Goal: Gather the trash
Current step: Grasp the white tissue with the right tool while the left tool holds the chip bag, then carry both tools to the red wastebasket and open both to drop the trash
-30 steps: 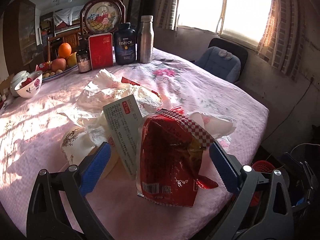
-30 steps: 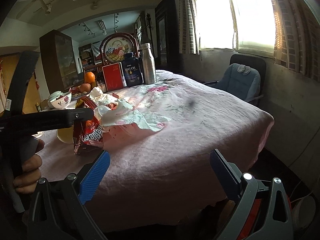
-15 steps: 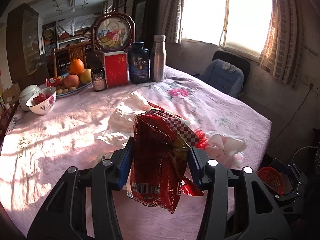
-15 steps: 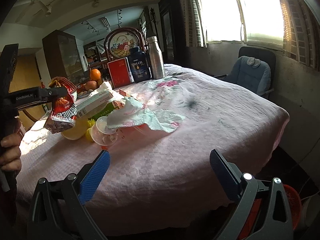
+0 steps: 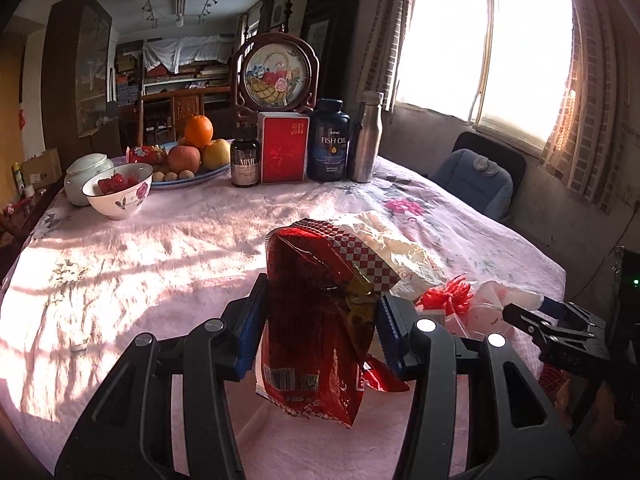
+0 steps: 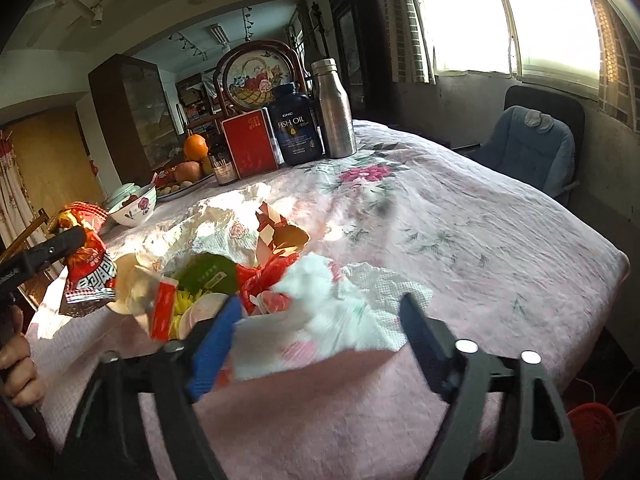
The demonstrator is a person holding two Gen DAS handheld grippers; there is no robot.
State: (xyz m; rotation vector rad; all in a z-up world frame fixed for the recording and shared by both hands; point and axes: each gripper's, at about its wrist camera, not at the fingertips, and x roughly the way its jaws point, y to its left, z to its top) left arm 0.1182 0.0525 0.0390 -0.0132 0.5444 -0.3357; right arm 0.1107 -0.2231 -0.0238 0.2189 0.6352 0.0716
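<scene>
Two grippers work the pink quilted tabletop (image 6: 460, 240): left gripper (image 5: 320, 322) pinches the crinkled red foil snack bag (image 5: 316, 320) aloft; right gripper (image 6: 320, 320), jaws just closing, straddles the white crumpled paper napkin (image 6: 320, 312). We bite deep before lifting.

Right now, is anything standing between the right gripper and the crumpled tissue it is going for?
Nothing visible. The right gripper has just been closing, with the white tissue already between its fingers, on the tablecloth; the pads do not clearly press it yet.
</scene>
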